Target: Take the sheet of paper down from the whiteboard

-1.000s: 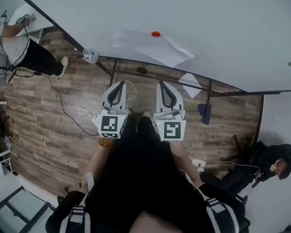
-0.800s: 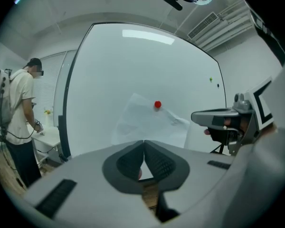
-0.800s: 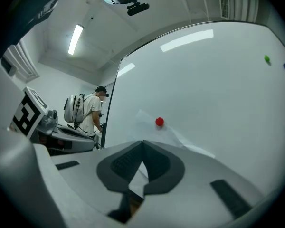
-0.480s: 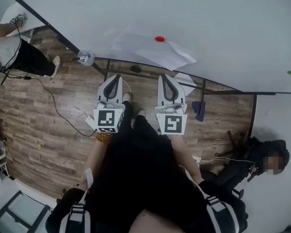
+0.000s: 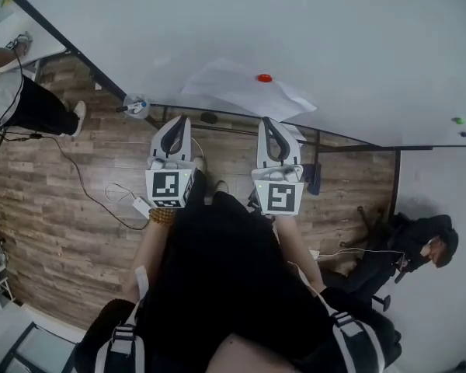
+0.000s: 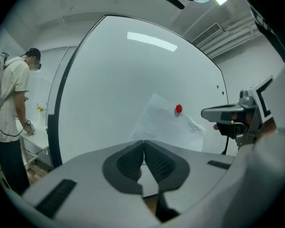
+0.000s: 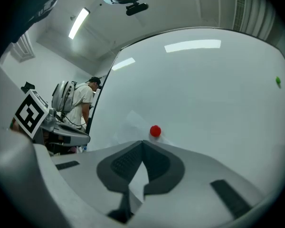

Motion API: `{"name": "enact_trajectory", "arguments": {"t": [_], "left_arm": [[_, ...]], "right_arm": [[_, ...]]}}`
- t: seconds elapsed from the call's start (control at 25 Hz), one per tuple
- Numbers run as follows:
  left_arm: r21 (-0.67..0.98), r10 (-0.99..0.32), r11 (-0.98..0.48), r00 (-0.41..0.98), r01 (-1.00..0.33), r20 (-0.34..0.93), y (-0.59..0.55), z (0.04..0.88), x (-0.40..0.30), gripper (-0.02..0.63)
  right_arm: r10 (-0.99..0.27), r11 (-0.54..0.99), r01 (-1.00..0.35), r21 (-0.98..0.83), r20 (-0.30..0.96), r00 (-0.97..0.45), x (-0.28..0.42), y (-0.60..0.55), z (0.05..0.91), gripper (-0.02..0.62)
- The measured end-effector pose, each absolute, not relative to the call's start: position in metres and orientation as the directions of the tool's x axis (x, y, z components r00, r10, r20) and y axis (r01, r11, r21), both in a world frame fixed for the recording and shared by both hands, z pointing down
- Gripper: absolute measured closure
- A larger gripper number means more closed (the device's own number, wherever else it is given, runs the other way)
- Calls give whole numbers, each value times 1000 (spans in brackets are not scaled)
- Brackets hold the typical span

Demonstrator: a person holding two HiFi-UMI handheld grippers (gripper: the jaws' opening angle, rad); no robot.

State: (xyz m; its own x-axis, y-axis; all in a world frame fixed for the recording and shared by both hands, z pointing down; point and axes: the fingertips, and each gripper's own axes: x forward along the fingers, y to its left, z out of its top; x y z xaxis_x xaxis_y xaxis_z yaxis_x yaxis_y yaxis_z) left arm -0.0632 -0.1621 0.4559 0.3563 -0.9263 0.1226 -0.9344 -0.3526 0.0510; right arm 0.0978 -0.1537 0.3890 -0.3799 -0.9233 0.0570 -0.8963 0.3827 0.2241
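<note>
A white sheet of paper [image 5: 233, 88] hangs on the whiteboard [image 5: 311, 29], pinned by a red round magnet [image 5: 264, 78]. In the left gripper view the sheet [image 6: 159, 122] and magnet [image 6: 179, 109] lie ahead and to the right. In the right gripper view the magnet [image 7: 155, 130] sits just above the jaw tips, the paper [image 7: 130, 127] to its left. My left gripper [image 5: 179, 124] and right gripper [image 5: 270, 127] are both shut and empty, a short way below the sheet, not touching it.
The whiteboard's lower rail [image 5: 217, 115] carries a cup with markers [image 5: 135, 105]. Small green [image 5: 457, 120] and blue magnets sit far right. One person stands at the left [image 5: 15, 99]; another sits on the floor at the right [image 5: 412, 247]. A cable [image 5: 101, 193] lies on the wooden floor.
Both grippers have moved closer to the whiteboard and the sheet. Their jaws have stayed shut.
</note>
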Motion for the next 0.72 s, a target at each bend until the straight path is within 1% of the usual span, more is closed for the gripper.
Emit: {"name": "enact_trajectory", "arguments": {"t": [0.4,0.72], "left_arm": [[43,-900,-422,425,-905,98,-191,468,-80,592],[82,-865,-487,494,-869,91,-211,484,-81,592]], "right_arm": [[-944,322,-903,284,28,-328,89,-174,382,597],[-951,297,-896,331,23,-307,87,-189,379,595]]}}
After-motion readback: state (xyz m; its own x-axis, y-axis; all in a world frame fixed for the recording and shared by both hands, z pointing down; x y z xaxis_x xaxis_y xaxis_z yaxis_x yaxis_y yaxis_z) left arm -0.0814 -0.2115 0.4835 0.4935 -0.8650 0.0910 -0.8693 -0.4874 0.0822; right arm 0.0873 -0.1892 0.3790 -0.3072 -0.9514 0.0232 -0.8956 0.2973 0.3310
